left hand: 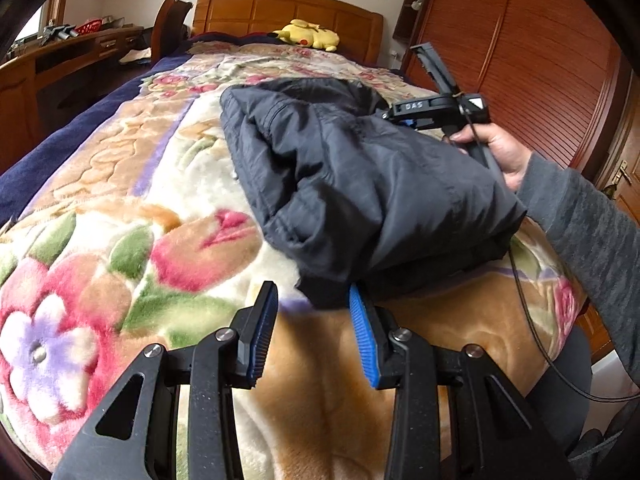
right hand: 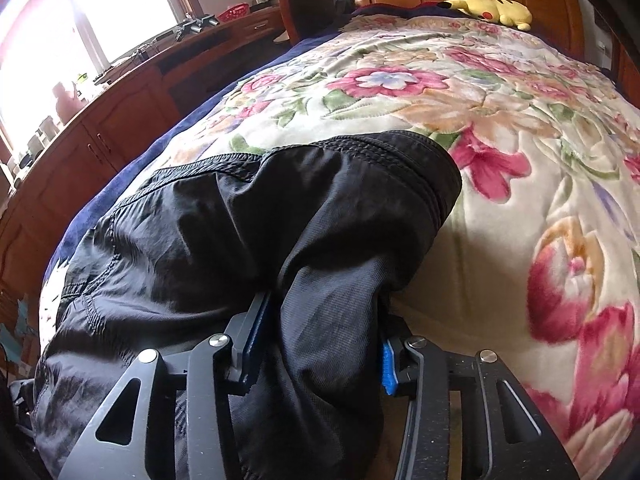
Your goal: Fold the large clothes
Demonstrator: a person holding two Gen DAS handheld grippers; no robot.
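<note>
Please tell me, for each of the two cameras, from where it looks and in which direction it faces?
Left wrist: sits on the left gripper, facing up the bed toward the headboard; shows its own empty open fingers, the dark jacket, plus the right gripper and the person's hand.
Right wrist: sits on the right gripper, facing the same way; its fingers clamp a fold of the jacket.
Shared: jacket, floral blanket, yellow plush toy.

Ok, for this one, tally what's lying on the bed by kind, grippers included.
Black jacket: 1
Yellow plush toy: 1
Floral blanket: 1
Grippers: 2, left gripper, right gripper
Total: 5
</note>
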